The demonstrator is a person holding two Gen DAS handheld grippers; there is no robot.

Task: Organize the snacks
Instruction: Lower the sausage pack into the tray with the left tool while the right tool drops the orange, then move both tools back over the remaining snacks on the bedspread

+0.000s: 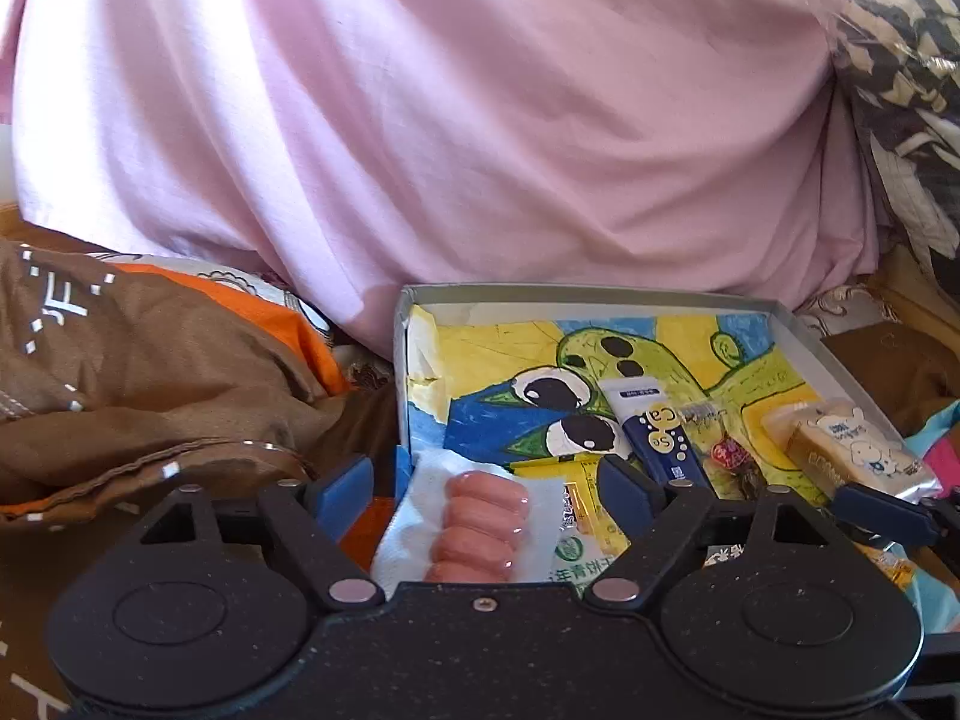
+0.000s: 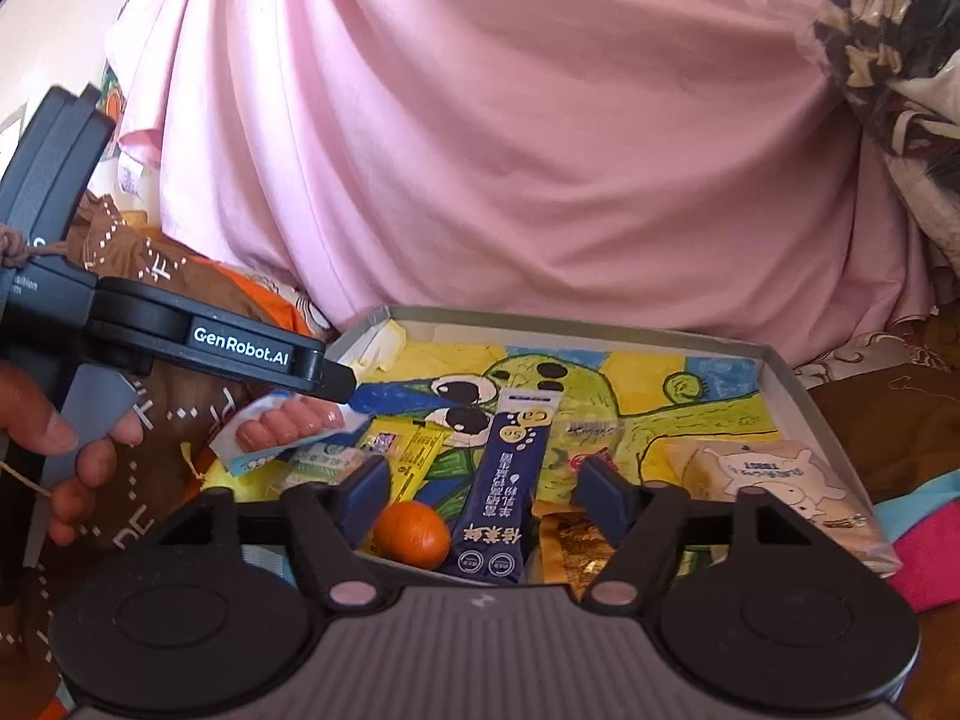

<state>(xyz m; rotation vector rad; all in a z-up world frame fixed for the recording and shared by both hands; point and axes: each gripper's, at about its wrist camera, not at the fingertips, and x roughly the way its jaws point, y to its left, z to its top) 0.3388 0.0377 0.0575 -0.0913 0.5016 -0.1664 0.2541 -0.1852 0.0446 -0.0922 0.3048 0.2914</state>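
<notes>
A shallow grey box (image 2: 804, 396) lies on the bed in front of a big pink cloth (image 2: 510, 132), and its floor is covered by a child's drawing (image 2: 660, 384) of a green and yellow creature with two big eyes. The left gripper (image 1: 483, 480) has its two blue fingers spread wide apart, and between them lies one packet of pink sausages (image 1: 480, 525) in a white wrapper, four little sausages in a row. From the right wrist view this packet (image 2: 288, 429) hangs at the box's left edge, just under the left gripper's (image 2: 336, 381) dark tip, but I cannot tell if anything presses on it (the fingers do not look closed on it). A person's hand (image 2: 66, 450) holds that gripper's handle. The right gripper (image 2: 480, 498) is also wide open and holds nothing; it hovers over the near edge of the box. Inside the box I count one long dark blue stick pack (image 2: 510, 480) near the middle, one yellow sachet (image 2: 414, 450) and one green and white packet (image 2: 327, 459) toward the left side, one orange fruit (image 2: 411, 534) at the near edge, one gold wrapper (image 2: 570, 546) beside the blue stick, one small red sweet (image 2: 591, 457), and one clear bag of bread (image 2: 774, 480) with a white cartoon animal by the right edge. A brown patterned fabric (image 1: 150, 360) lies left of the box.
</notes>
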